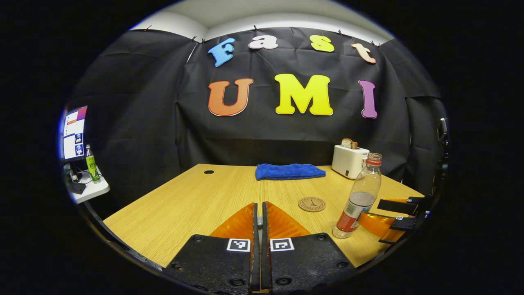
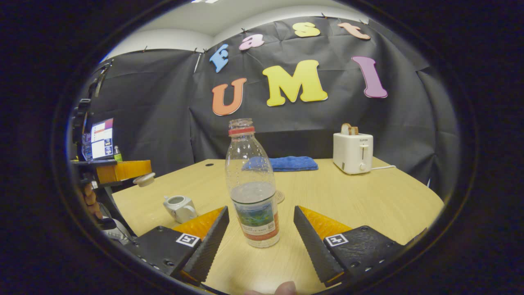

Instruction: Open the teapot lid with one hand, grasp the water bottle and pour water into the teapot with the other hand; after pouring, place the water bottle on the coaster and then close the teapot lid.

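In the left gripper view, the left tool [image 1: 258,221] is gripping the lid [image 1: 259,221], keeping the teapot open. In the right gripper view, the right tool [image 2: 260,229] is spreading wide around the bottle [image 2: 251,192] on the desk [image 2: 368,196], teapot [image 2: 180,207] sitting uncovered at near left.

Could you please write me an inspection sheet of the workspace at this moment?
Surface: wooden table, with a small round hole near its far edge.
Job's things: water bottle upright, uncapped, partly filled; teapot open, its lid held aloft; coaster bare.
Clutter: blue towel; toaster with bread in it.
Grippers: left gripper shut on the lid; right gripper open, fingers either side of the bottle, apart from it.
Cables: toaster's white cord on the table.
Surroundings: side desk with a monitor and a green bottle.
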Demonstrator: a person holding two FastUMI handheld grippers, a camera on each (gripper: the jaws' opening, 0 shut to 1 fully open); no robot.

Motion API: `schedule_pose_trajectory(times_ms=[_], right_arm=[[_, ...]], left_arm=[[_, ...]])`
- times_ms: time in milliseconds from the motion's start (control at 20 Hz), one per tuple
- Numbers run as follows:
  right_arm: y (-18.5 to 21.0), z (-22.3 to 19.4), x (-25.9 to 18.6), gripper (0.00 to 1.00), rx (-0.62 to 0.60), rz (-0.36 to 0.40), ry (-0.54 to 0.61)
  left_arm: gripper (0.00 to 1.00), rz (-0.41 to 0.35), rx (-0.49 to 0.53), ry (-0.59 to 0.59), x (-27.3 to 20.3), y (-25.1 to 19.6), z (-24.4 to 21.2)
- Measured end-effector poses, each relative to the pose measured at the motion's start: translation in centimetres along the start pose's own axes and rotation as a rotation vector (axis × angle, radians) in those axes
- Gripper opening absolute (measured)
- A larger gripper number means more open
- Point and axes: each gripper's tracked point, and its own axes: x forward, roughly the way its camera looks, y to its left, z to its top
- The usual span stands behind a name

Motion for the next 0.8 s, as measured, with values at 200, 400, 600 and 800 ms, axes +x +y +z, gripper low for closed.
schedule_pose_trajectory(times_ms=[200,400,600,800], right_arm=[[0.8,0.7,1.2,0.96,-0.013,-0.003,-0.011],[0.7,1.1,2.3,0.88,-0.023,-0.03,-0.014],[1.1,1.7,2.5,0.75,-0.121,-0.033,-0.009],[0.9,3.7,3.2,0.7,-0.409,-0.08,-0.016]], left_arm=[[0.04,-0.005,-0.007,-0.005,-0.5,0.5,0.0],[0.04,-0.008,-0.023,-0.008,-0.3,1.1,-0.1],[0.04,-0.013,-0.037,-0.021,0.1,1.5,0.3],[0.04,-0.019,-0.077,-0.031,0.6,2.3,0.9]])
